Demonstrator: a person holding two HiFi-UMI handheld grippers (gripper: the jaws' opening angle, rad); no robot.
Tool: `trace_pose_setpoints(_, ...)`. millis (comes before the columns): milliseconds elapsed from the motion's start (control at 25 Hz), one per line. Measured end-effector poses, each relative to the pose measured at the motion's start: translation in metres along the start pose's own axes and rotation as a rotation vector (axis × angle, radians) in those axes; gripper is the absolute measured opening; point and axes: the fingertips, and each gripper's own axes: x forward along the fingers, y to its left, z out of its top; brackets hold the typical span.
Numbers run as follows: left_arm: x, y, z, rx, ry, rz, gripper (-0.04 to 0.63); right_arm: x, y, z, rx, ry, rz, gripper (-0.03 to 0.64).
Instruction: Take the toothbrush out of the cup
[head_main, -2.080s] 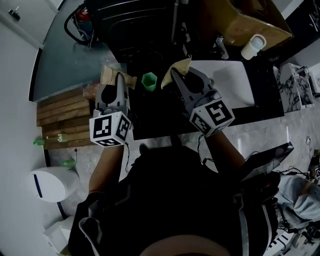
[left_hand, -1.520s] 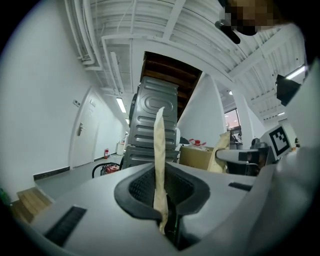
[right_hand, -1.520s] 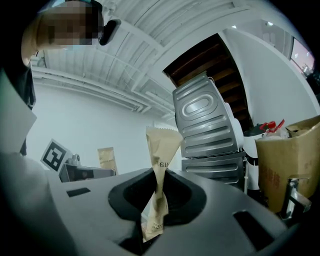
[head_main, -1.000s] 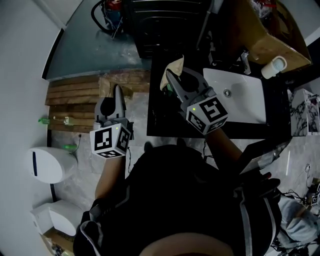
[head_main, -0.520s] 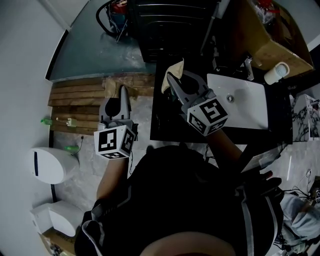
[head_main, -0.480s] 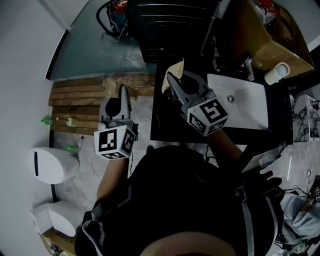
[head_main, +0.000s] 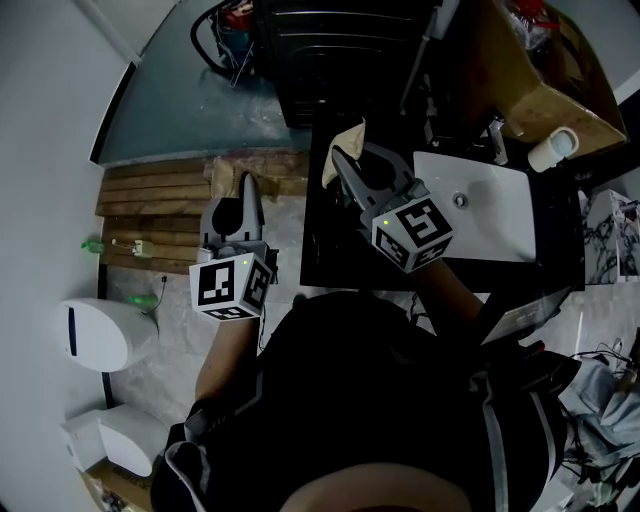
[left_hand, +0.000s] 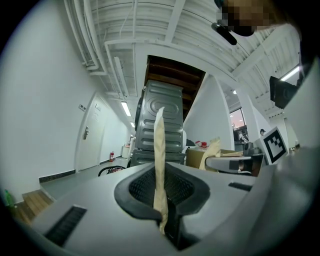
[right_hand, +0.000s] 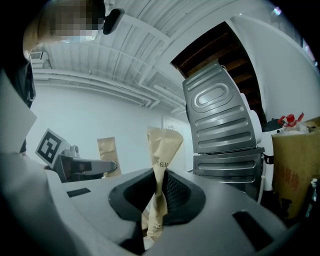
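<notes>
No cup or toothbrush shows in any view. My left gripper (head_main: 246, 181) (left_hand: 165, 210) points level over the floor and is shut on a thin tan paper strip (left_hand: 159, 155) that stands up from its jaws. My right gripper (head_main: 337, 158) (right_hand: 156, 200) hangs above the black counter's left end, shut on a crumpled tan paper wrapper (right_hand: 162, 145) (head_main: 346, 137) with print on it. Each gripper shows in the other's view: the right one (left_hand: 235, 162) with its paper, the left one (right_hand: 82, 165) with its strip (right_hand: 106, 149).
A black countertop (head_main: 320, 250) holds a white sink basin (head_main: 495, 220) with a tap. A white cup (head_main: 553, 150) and a cardboard box (head_main: 545, 85) lie beyond it. A grey metal machine (left_hand: 161, 120) stands ahead. Wooden planks (head_main: 140, 205) and a white bin (head_main: 95, 330) are at the left.
The head view has swung since two seconds ago, and the green cup then seen between the grippers is out of sight. Both grippers have kept hold of their paper pieces and barely moved.
</notes>
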Motion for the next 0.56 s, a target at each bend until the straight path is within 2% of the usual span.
trace_pose_setpoints(560,-0.0009,-0.0016,0.0008,0.001,-0.002,0.004,0.032,0.0004,-0.0005,0.0002,0.006,-0.007,0.007,0.048)
